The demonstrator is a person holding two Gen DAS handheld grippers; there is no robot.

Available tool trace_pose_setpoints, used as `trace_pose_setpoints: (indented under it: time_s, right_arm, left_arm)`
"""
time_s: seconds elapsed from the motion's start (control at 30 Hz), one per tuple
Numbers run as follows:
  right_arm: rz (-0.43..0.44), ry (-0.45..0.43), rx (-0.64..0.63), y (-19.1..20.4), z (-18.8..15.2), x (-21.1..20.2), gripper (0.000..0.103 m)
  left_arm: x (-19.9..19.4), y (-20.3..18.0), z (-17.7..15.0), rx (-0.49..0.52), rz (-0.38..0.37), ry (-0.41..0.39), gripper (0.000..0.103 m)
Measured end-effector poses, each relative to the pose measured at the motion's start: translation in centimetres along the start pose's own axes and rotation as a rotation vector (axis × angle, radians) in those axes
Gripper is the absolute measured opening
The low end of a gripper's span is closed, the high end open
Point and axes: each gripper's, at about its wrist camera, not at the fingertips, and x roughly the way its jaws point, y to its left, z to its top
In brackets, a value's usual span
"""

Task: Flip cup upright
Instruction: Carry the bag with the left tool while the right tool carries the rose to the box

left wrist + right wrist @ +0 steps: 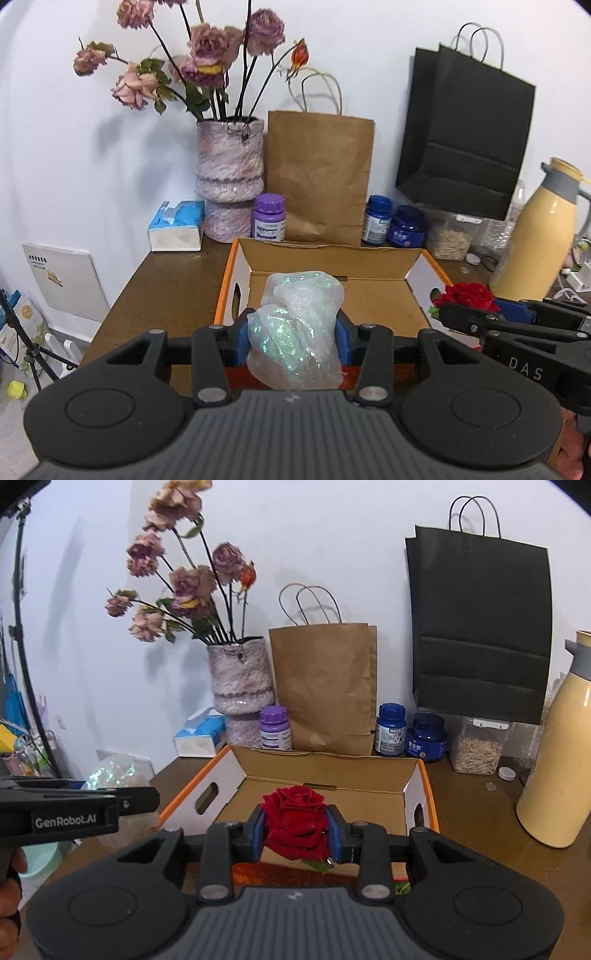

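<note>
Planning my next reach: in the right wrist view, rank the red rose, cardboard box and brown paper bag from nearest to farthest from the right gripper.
1. Red rose, clamped in the right gripper.
2. Cardboard box, just beyond.
3. Brown paper bag, behind the box by the wall.

My left claw (293,328) and right claw (295,836) sit side by side over the box (325,764) on the table (166,280). Behind the box I see a vase (229,173), bags (319,177) and bottles (391,734) along the wall.

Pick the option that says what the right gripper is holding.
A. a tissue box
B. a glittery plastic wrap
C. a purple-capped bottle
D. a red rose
D: in the right wrist view the right gripper has its blue pads pressed on both sides of the red rose, above the open cardboard box; the glittery wrap is in the left gripper.
</note>
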Motion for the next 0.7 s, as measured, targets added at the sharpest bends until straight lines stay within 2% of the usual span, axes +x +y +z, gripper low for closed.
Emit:
trace_pose_setpoints:
  time_s: [0.4,0.7]
  right_arm:
    - [-0.046,0.091,0.002,-1.9,2.2,7.2,0.032]
    - [-0.082,0.178,-0.005,-3.6,2.1,13.1,0.032]
  left_arm:
    - [6.7,0.3,2.0,-0.025,0.050,0.090,0.044]
    - [11.3,0.4,2.4,-0.028,0.073,0.140,0.044]
